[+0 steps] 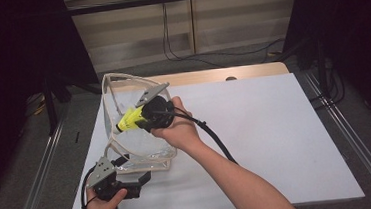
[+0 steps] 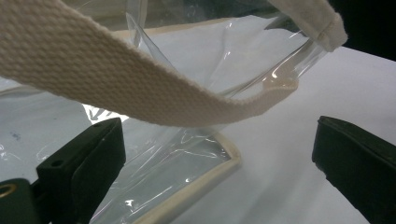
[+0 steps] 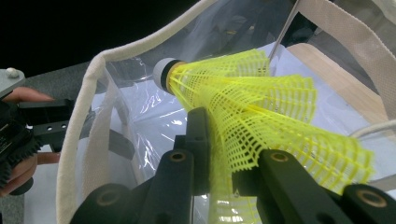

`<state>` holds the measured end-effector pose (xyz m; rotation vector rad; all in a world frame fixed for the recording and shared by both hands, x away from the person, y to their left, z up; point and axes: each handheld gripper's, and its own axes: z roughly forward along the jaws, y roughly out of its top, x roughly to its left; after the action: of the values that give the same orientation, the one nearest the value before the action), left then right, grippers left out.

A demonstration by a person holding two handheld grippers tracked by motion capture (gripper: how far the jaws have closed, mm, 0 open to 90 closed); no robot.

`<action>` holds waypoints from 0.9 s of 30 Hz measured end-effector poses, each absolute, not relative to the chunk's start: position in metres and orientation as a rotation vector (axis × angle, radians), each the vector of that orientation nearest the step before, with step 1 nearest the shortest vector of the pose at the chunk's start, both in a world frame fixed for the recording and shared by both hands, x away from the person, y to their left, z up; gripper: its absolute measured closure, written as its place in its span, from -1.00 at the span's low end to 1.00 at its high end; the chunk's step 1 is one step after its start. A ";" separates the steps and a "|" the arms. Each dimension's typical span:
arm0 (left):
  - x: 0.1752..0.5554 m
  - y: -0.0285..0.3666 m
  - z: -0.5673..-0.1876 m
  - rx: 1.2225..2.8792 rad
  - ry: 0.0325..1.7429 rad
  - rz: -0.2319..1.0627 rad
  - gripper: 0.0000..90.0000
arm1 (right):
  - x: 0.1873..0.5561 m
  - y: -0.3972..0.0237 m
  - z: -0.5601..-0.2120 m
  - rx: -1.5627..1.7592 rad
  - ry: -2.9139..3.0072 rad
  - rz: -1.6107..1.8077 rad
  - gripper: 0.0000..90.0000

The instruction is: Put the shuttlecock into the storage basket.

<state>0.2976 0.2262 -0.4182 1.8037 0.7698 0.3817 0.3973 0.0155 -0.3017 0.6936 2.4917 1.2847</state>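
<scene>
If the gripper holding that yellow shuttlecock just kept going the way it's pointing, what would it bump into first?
Probably the inside of the clear bag. The right gripper, shut on the shuttlecock, points cork-first into the bag's open mouth, so the clear far wall likely comes first, though depth is hard to judge.

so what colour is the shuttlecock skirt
Bright yellow mesh on the shuttlecock, clearest in the right gripper view.

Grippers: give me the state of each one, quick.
Left gripper: open, fingers apart with nothing pinched; the bag strap hangs above them.
Right gripper: closed on the yellow shuttlecock, held at the mouth of the clear bag.
</scene>
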 end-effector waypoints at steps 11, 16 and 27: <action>0.297 0.226 -0.418 1.800 0.769 0.388 -0.94 | 0.401 0.020 -0.307 0.712 2.497 1.273 0.78; 0.298 0.228 -0.418 1.802 0.770 0.392 -0.94 | 0.403 0.022 -0.309 0.717 2.496 1.269 0.78; 0.298 0.229 -0.417 1.800 0.767 0.399 -0.94 | 0.404 0.027 -0.310 0.733 2.497 1.261 0.78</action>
<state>0.2975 0.2289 -0.4172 1.7999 0.7668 0.3992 0.4037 0.0266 -0.3102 0.7332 2.4968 1.2606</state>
